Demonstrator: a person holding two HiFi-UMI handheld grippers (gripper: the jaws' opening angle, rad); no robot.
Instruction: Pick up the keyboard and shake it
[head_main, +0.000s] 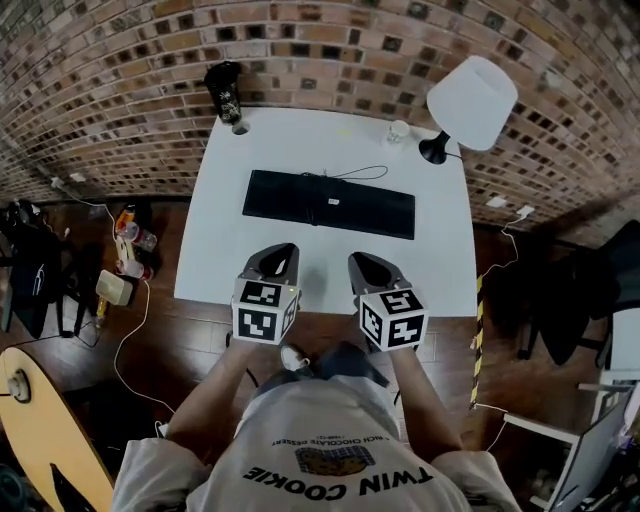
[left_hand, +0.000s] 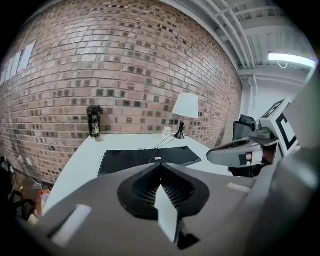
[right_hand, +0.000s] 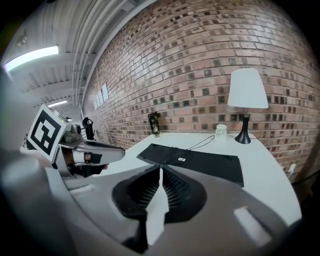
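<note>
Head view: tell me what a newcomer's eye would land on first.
The black keyboard lies flat in the middle of the white table. The left gripper and right gripper, both shut and empty, hover side by side over the table's near edge. A white-shaded lamp stands at the far right corner, by the brick wall.

Ahead of the left gripper (head_main: 280, 252) and right gripper (head_main: 360, 260), the keyboard (head_main: 280, 192) shows no separate keys, its white label (head_main: 334, 203) too small to read. In its own view, each gripper's body blocks part of the keyboard's near edge. Left of the left gripper, floor clutter (head_main: 128, 262) stays indistinct, and a tan rounded board (head_main: 40, 430) is cut by the frame's edge.
</note>
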